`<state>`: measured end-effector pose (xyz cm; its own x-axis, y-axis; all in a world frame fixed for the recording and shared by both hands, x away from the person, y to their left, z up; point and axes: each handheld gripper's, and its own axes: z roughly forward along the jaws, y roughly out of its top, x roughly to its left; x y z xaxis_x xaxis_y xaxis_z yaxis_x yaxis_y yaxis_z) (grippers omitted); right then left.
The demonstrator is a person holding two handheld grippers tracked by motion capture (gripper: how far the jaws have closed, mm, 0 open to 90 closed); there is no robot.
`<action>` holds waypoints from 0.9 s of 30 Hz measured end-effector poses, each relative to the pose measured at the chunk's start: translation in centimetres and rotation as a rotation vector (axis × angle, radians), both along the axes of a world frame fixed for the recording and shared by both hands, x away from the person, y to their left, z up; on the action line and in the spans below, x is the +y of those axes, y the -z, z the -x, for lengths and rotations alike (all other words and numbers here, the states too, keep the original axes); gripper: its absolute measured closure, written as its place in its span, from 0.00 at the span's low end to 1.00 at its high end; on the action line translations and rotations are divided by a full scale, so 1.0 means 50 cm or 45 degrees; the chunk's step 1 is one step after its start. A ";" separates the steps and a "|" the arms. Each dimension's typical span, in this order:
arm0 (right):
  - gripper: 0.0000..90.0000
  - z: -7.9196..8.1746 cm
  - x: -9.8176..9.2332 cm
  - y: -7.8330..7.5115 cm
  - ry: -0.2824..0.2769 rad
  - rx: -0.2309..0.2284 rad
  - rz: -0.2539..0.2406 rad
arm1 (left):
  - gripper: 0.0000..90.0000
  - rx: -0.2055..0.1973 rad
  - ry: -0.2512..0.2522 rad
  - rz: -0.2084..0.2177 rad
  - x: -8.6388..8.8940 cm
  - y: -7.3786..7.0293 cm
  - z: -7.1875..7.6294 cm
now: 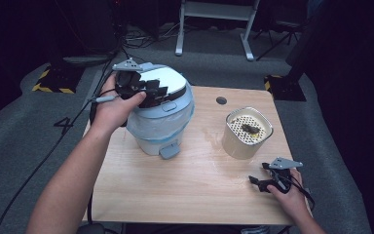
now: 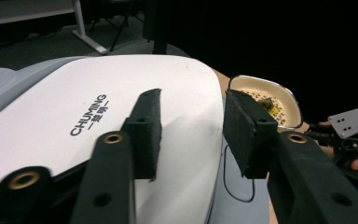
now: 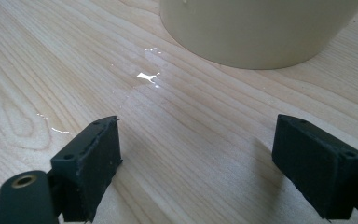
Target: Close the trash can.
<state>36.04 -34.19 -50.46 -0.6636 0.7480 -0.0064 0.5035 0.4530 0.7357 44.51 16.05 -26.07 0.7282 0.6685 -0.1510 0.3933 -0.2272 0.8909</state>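
Hovering over white glossy lid of pale-blue pedal bin [image 1: 161, 105], left gripper [image 1: 148, 92], fingers [image 2: 145, 130] apart, holding nothing. Right gripper [image 1: 268, 181] low over light wooden surface [image 1: 185, 180], fingers [image 3: 91, 163] wide, empty, near cream perforated-top canister [image 1: 247, 132]. Step judged: approach to lid. Next likely: lower, press or grip lid edge.
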 end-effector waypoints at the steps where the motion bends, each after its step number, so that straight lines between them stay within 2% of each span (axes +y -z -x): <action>1: 0.17 0.000 0.000 0.000 0.000 0.000 0.000 | 0.70 -0.005 -0.005 -0.001 -0.001 0.002 -0.001; 11: 0.17 0.001 0.001 0.000 -0.003 -0.001 0.000 | 0.82 -0.026 -0.032 -0.053 -0.006 0.011 0.000; 14: 0.17 0.001 0.001 0.000 -0.002 -0.001 0.000 | 0.82 -0.035 -0.026 -0.095 -0.010 0.016 -0.001; 18: 0.17 0.001 0.001 0.000 -0.003 -0.001 0.000 | 0.82 -0.039 -0.032 -0.119 -0.018 0.023 -0.002; 21: 0.17 0.001 0.001 0.000 -0.003 -0.001 -0.001 | 0.82 -0.042 -0.032 -0.117 -0.020 0.025 -0.003; 23: 0.17 0.001 0.001 0.000 -0.003 -0.001 0.000 | 0.81 -0.060 -0.034 -0.129 -0.021 0.026 -0.003; 27: 0.17 0.001 0.001 0.000 -0.003 -0.001 -0.001 | 0.80 -0.083 -0.047 -0.183 -0.030 0.024 0.001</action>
